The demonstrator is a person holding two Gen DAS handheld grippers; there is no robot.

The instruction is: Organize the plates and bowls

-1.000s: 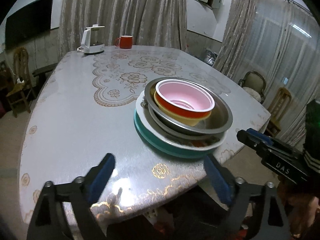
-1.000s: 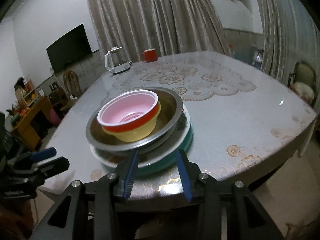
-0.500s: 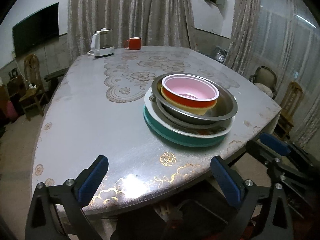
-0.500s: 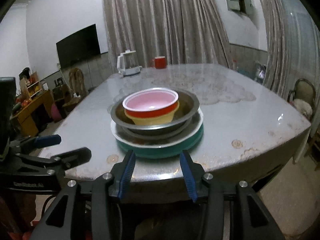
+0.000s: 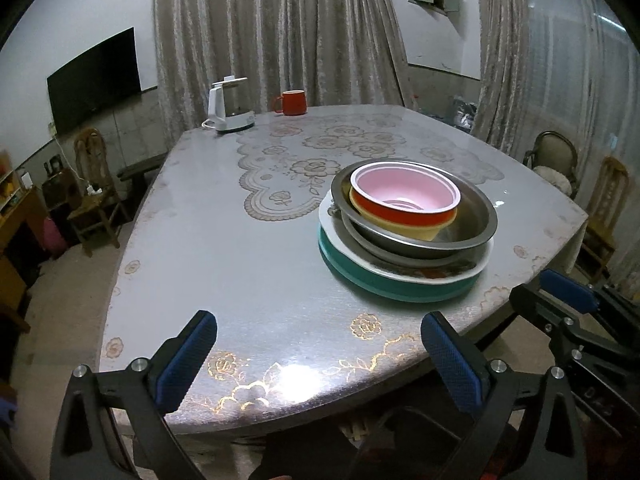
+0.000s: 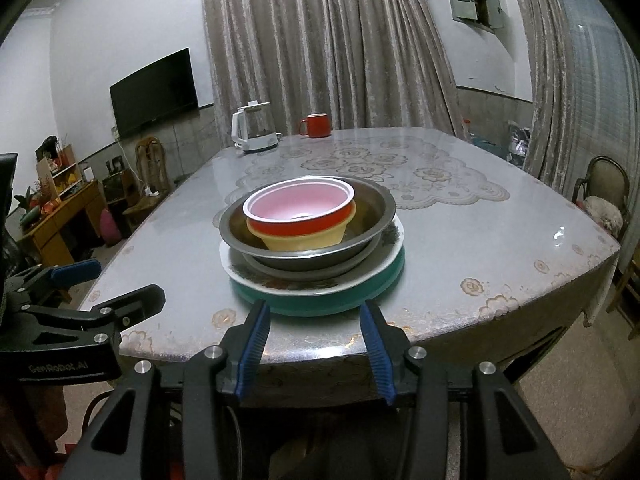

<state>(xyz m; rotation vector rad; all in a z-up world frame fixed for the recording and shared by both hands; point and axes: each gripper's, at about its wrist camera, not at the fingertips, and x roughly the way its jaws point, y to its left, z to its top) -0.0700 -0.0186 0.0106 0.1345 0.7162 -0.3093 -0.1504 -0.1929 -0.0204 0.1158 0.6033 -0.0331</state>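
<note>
Bowls and plates, one stack: pink-lined red bowl (image 5: 404, 200) uppermost, mouth up, in a yellow bowl (image 5: 424, 230), steel basins (image 5: 460, 236), white plate (image 5: 404, 270), teal plate (image 5: 384, 282), near the table (image 5: 240, 264) edge. Left view: left gripper (image 5: 318, 354) spread wide, empty, having just widened. Right view: right gripper (image 6: 316, 344) part-open, empty, having just widened; the other tool reads "GenRobot.AI".

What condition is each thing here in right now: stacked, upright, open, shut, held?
Red bowl with pink inside: upright, top of stack.
Yellow bowl: nested beneath it.
Steel bowl: upright, holding both.
White plate: flat, under the steel bowls.
Teal plate: flat on table, bottom.
Red mug: upright.
White kettle: upright, lid closed.
Left hand-held gripper: open, empty.
Right hand-held gripper: open, empty.
</note>
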